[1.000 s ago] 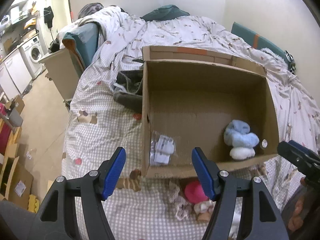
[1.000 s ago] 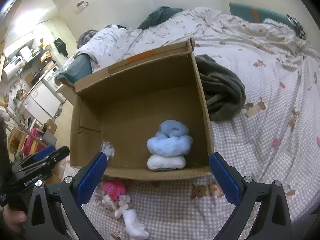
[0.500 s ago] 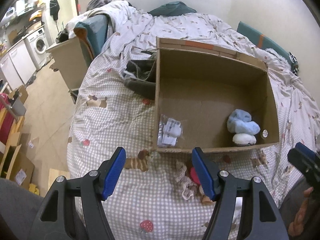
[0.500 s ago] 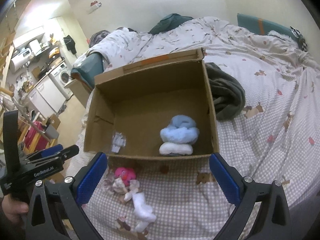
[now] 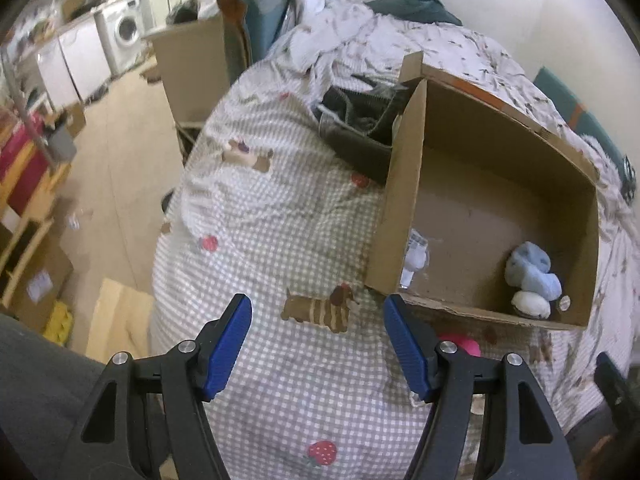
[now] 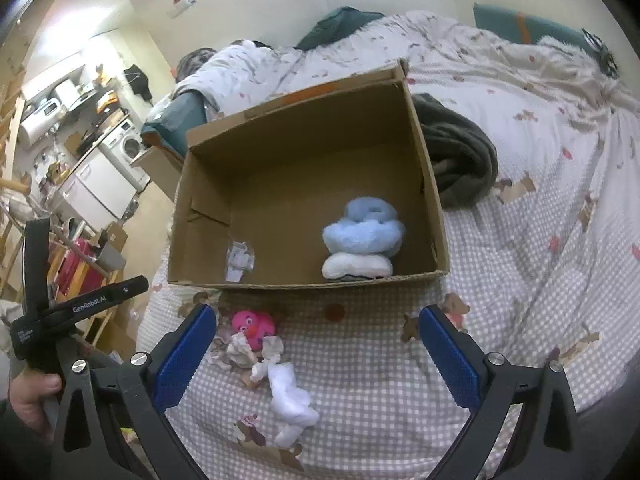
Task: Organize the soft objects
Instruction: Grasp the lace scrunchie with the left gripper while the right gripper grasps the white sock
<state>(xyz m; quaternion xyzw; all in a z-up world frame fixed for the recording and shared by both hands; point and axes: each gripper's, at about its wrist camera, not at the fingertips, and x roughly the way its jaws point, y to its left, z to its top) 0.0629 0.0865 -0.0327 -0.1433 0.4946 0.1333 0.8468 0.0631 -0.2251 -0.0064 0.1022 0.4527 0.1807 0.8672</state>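
Since the earlier frame the left gripper (image 5: 318, 338) has swung to the left and rolled, so the open brown cardboard box (image 5: 400, 208) that lay dead ahead a second ago now sits off at two o'clock in its view, tilted, and checked bedding fills the space between its blue pads; the right gripper (image 6: 318, 338) has drawn back a little, bringing more of the bedspread below the box into sight. Both claws stand with jaws spread wide and nothing between them. In the right wrist view the box sits at twelve o'clock on the grey-and-white checked bedspread with dog and strawberry prints (image 6: 520, 280), and inside it, at its near right corner, a fluffy light-blue rolled soft item (image 6: 362, 228) lies on top of a white fluffy one (image 6: 356, 266); a small clear plastic packet (image 6: 239, 258) lies at the near left corner. Outside the box, at seven o'clock from it and just beside the right gripper's left pad, lie a pink round plush toy (image 6: 253, 326), crumpled lace-trimmed cloth (image 6: 240, 350) and a white soft bundle (image 6: 290, 400), touching one another. A dark grey folded blanket (image 6: 460, 160) rests against the box's right wall at two o'clock. A hand (image 6: 28, 394) grips the left gripper's handle at eight o'clock.
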